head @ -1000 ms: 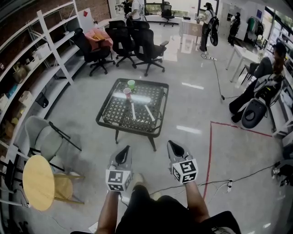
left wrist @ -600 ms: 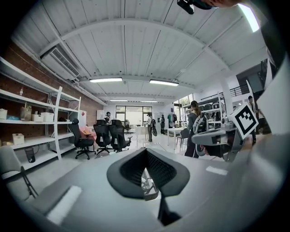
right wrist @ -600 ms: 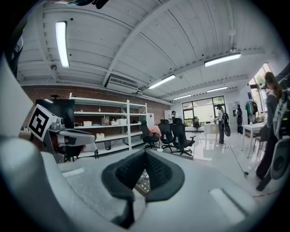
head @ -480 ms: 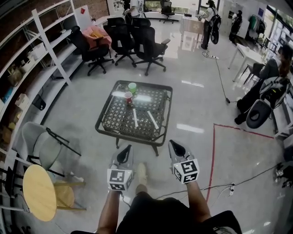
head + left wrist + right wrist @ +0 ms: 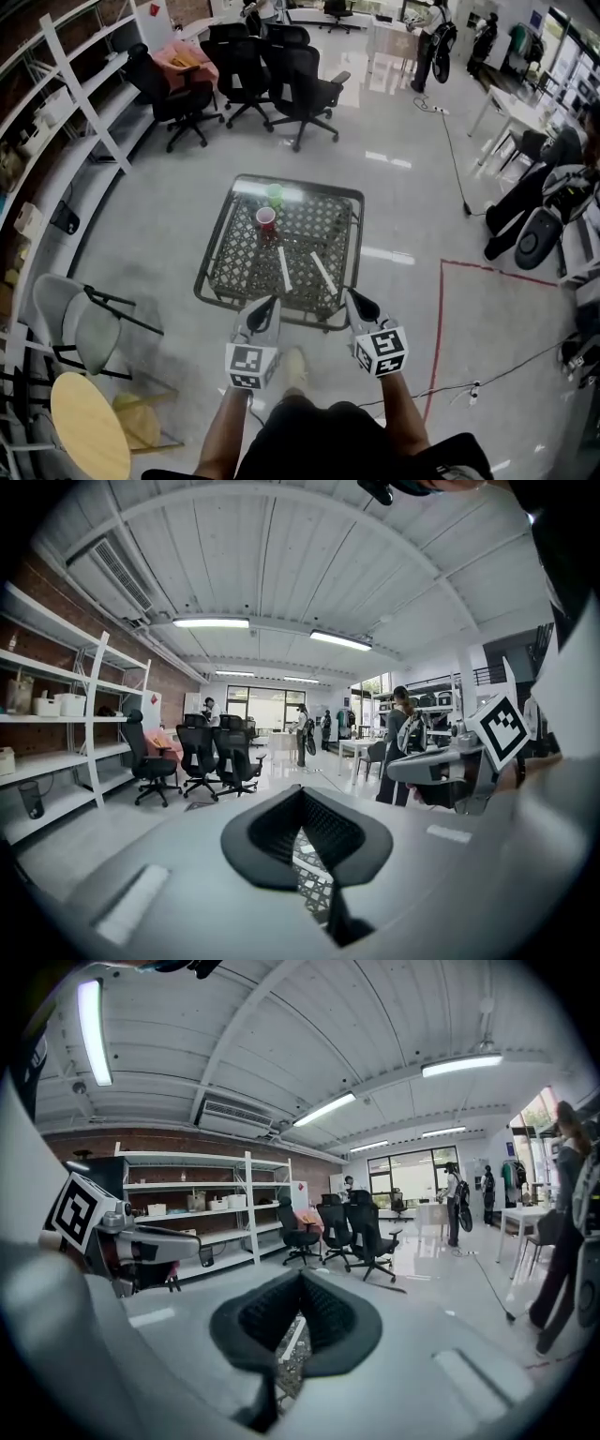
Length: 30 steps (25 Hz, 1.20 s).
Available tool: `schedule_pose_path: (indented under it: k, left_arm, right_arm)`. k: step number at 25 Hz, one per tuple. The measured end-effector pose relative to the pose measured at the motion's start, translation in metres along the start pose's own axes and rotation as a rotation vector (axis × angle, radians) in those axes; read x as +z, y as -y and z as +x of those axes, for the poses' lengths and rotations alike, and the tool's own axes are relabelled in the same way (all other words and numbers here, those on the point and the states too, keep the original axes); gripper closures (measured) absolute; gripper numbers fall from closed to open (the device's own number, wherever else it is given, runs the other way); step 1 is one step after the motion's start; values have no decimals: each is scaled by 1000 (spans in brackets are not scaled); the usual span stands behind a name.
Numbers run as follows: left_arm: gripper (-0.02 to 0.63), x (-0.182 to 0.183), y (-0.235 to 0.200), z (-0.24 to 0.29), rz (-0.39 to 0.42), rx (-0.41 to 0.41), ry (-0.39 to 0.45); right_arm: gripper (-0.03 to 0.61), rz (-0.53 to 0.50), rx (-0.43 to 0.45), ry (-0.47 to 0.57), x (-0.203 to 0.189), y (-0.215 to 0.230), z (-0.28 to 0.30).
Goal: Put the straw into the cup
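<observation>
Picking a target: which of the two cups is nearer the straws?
The red cup; the green cup stands beyond it, nearer the table's far edge.

Holding the left gripper (image 5: 272, 303) and right gripper (image 5: 351, 295) out ahead side by side on bare forearms (image 5: 219, 429), pointing forward and slightly downward, fingers (image 5: 264, 838) of both pressing together, gripping nothing.
</observation>
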<state>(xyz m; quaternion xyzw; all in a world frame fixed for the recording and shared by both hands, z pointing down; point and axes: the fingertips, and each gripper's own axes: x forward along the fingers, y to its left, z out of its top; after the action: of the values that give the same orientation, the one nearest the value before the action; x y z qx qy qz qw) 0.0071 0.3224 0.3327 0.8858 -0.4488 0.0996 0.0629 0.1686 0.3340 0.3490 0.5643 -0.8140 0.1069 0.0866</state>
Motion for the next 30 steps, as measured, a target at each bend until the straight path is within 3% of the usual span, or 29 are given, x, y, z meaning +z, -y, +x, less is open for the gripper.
schedule_pose_path:
  k: [11, 22, 30]
  left_arm:
    - [607, -15, -93, 89, -20, -43, -38]
    - [607, -34, -126, 131, -57, -70, -80]
    - [607, -51, -140, 159, -88, -41, -116]
  right_arm:
    - [577, 31, -42, -74, 2, 19, 120]
    - [577, 44, -49, -142, -12, 28, 178]
    - [577, 55, -20, -193, -34, 48, 216]
